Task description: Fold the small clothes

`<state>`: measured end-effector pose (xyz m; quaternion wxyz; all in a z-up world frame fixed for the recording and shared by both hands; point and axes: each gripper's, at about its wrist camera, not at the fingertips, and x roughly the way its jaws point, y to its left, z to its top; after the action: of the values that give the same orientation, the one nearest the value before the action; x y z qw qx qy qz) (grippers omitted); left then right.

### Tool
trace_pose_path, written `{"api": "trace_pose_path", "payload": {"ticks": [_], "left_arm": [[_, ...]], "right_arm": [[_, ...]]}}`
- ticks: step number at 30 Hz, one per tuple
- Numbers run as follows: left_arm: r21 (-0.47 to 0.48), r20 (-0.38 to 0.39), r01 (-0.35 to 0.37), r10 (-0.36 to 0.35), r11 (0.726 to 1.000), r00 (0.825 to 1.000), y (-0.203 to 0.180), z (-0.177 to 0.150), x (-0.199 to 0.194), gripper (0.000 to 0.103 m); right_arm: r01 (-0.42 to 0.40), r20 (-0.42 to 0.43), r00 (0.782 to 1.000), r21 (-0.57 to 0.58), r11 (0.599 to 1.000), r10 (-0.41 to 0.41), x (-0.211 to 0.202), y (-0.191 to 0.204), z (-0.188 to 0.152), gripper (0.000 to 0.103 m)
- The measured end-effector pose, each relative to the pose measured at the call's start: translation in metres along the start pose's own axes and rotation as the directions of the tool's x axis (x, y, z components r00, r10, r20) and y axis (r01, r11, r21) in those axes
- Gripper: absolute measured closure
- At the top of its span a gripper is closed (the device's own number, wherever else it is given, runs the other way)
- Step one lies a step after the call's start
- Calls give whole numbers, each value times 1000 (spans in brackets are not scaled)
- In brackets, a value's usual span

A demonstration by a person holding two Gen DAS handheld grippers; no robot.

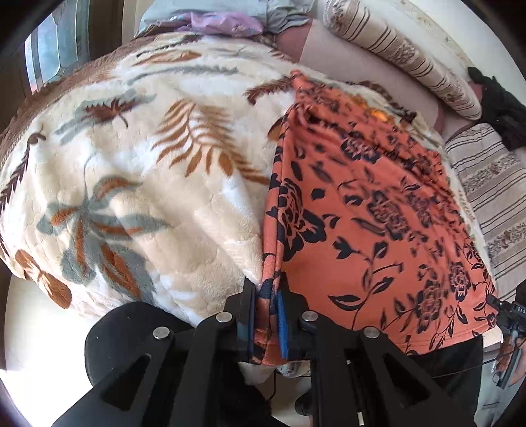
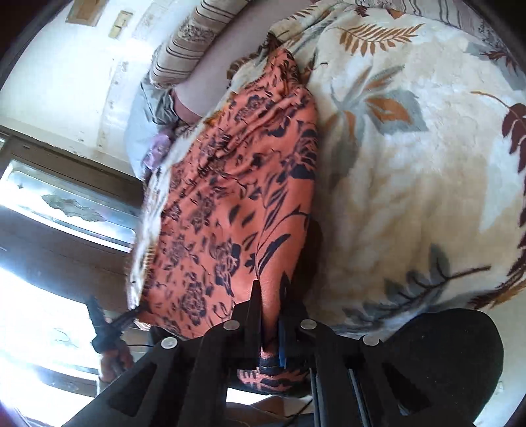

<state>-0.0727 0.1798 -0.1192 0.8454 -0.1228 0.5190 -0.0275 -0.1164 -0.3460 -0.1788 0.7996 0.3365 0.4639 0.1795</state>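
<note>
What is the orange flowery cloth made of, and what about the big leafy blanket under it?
The orange cloth looks like thin, soft knit fabric with a matte finish: it drapes and creases easily where both grippers pinch it. The blanket looks like thick plush fleece: its surface is fuzzy and puffy. The exact fibres cannot be told.

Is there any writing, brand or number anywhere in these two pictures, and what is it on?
"DAS": white letters on the black device at the right edge of the left wrist view; they run out of frame, so the word is cut off.
Orange flowered garment, leaf-print blanket, striped pillow: patterns only, no words.
Two tan plates on the wall: no readable text.
</note>
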Motion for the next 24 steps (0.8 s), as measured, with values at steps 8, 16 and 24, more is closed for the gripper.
{"api": "trace_pose_path", "payload": {"ticks": [8, 16, 24], "left_arm": [[0, -20, -11, 11, 1000, 1000, -5, -3, 4, 82], [129, 172, -1, -21, 992, 985, -31, 0, -50, 64], [77, 0, 59, -59, 995, 998, -8, 39, 38, 46]], "right_arm": [[45, -65, 997, 98, 994, -39, 32, -24, -8, 92], [44, -63, 997, 113, 993, -37, 32, -32, -7, 92], [29, -58, 998, 120, 992, -22, 28, -39, -8, 92]]}}
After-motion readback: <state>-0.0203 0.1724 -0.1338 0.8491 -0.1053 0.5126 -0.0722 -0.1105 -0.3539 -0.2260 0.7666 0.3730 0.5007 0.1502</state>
